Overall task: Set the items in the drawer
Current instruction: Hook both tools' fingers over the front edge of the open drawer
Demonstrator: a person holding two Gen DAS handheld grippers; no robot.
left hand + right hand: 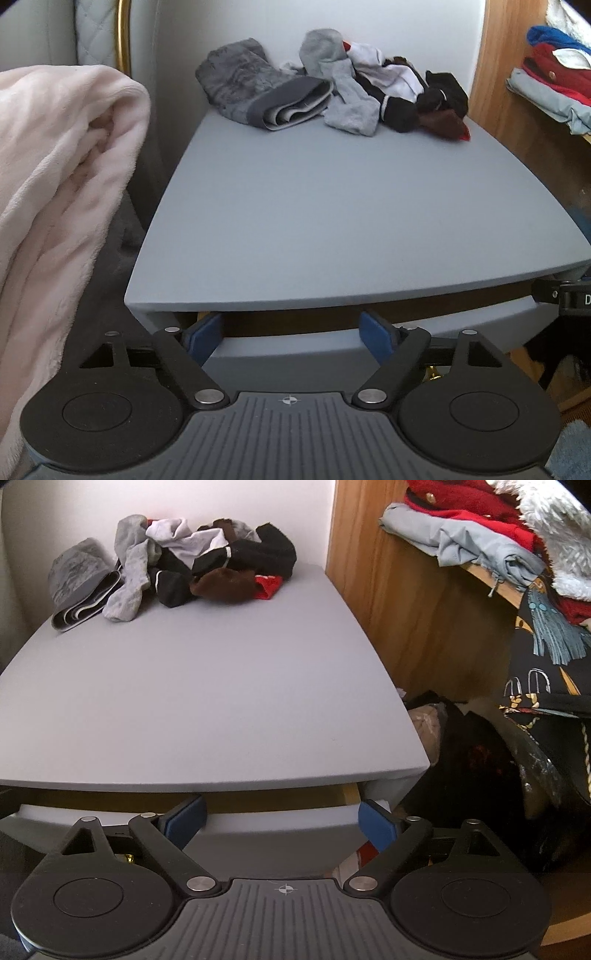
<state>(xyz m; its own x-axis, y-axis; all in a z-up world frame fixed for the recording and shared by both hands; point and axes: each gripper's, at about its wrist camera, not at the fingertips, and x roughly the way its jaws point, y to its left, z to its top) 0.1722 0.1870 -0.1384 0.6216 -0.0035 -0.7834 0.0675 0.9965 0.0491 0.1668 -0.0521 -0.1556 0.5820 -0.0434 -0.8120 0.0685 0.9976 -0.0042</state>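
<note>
Two grippers, both mine, at the front edge of the grey nightstand top. Left gripper: jaws spread wide, nothing between the blue pads. Right gripper: same, wide apart and empty. Drawer pulled out a little below the front edge, its wooden inside showing in the gap. Sock pile on the top near the back edge, towards the back right corner. Folded grey garment touching its left side. Pink blanket hangs off to the left.
</note>
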